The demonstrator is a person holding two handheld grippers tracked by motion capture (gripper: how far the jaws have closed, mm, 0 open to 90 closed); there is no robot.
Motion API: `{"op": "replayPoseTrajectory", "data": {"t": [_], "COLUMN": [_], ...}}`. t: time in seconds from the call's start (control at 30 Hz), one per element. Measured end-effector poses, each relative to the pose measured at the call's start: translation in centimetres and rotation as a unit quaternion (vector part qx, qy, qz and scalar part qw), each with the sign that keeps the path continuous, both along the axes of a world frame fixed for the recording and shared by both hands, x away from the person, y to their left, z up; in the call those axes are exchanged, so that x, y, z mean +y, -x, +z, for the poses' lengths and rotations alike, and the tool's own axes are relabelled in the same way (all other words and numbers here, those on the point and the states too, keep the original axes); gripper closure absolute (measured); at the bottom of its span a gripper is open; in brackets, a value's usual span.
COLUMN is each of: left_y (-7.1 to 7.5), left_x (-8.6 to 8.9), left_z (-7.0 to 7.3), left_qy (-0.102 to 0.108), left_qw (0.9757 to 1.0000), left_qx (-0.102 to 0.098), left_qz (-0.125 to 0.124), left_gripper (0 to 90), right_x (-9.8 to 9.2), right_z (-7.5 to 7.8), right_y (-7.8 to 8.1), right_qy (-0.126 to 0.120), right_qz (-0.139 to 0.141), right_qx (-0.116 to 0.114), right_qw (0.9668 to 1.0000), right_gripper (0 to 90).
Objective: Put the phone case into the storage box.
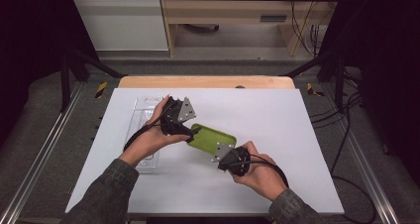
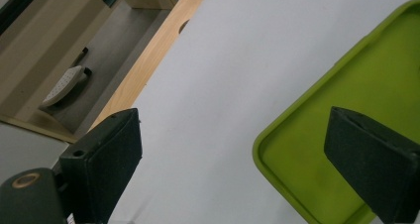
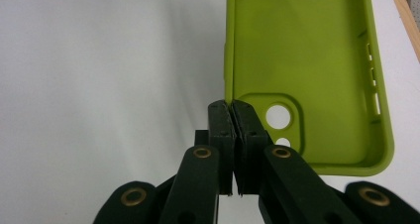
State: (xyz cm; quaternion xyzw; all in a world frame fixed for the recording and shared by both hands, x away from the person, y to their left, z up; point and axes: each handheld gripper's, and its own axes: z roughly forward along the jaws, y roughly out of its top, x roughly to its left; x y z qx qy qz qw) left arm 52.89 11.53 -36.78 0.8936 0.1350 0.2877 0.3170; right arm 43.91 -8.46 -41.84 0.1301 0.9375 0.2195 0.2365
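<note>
On white table [image 1: 277,135], green phone case [image 1: 210,137]

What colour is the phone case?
Lime green; the phone case shows best in the right gripper view.

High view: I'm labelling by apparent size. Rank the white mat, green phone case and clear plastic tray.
1. white mat
2. clear plastic tray, partly hidden by the left hand
3. green phone case, partly covered by both grippers, so ranks 2 and 3 are unsure
</note>
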Motion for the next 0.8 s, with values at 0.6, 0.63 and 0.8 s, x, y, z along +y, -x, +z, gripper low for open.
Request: {"op": "replayPoseTrajectory", "data": {"t": [0.6, 0.63, 0.8], "left_y": [-1.1, -1.1, -1.2], "left_x": [-1.5, -1.4, -1.5], "left_z": [1.4, 1.5, 1.4], "left_qy": [-0.048, -0.045, -0.045], "left_qw": [0.9980, 0.9982, 0.9981], "left_qx": [-0.014, -0.014, -0.009], "left_qz": [-0.038, -0.037, -0.040], "left_gripper": [9.4, 9.4, 9.3], "right_x": [0.1, 0.1, 0.1], "right_z": [0.4, 0.4, 0.4], "right_y": [0.3, 0.4, 0.4], "right_qy": [0.008, 0.009, 0.011], "right_qz": [0.004, 0.003, 0.002], "right_qx": [-0.011, -0.010, -0.012], "right_qw": [0.9999, 0.9999, 0.9999], "right_gripper": [87.8, 87.8, 87.8]}}
